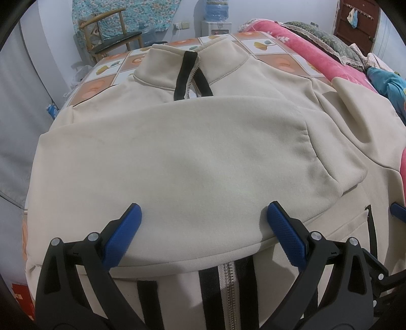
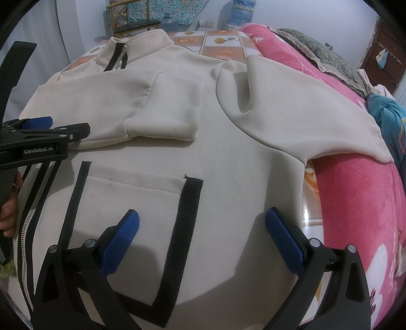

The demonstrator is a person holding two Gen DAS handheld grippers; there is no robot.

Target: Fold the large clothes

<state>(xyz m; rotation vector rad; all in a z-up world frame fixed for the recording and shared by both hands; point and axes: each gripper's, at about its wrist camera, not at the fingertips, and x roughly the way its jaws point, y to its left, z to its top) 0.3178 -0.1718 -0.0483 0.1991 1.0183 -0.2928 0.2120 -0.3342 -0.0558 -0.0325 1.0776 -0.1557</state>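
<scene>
Behind everything I see a pale wall, with a wooden chair with a dark seat point(image 1: 111, 33) on the left and a blue water jug on a white stand point(image 1: 215, 15) further right. Nearer to me is the tabletop with a shiny cloth of orange and white squares point(image 1: 264, 48). On it lies the big cream zip-up jacket with black strips point(image 1: 192, 152), front side up and spread flat, its collar at the far end. It covers most of the tabletop.

One cream sleeve point(image 1: 177, 157) is folded across the chest, and its cuff point(image 2: 167, 111) lies flat near the middle. My left claw point(image 1: 203, 223) hovers low over that sleeve. Its blue pads point(image 1: 121, 236) are wide apart and hold nothing. Below it I see the silver zipper point(image 1: 229, 292) running between two black strips.

My right claw point(image 2: 201, 236) hovers over the pocket with black edges point(image 2: 132, 203). Its blue pads are wide apart too, and empty.

To the right, the other cream sleeve point(image 2: 304, 111) spreads out and hangs over onto the bed with the pink flower blanket point(image 2: 355, 203). I can see a hand point(image 2: 9, 215) holding the left claw's handle.
</scene>
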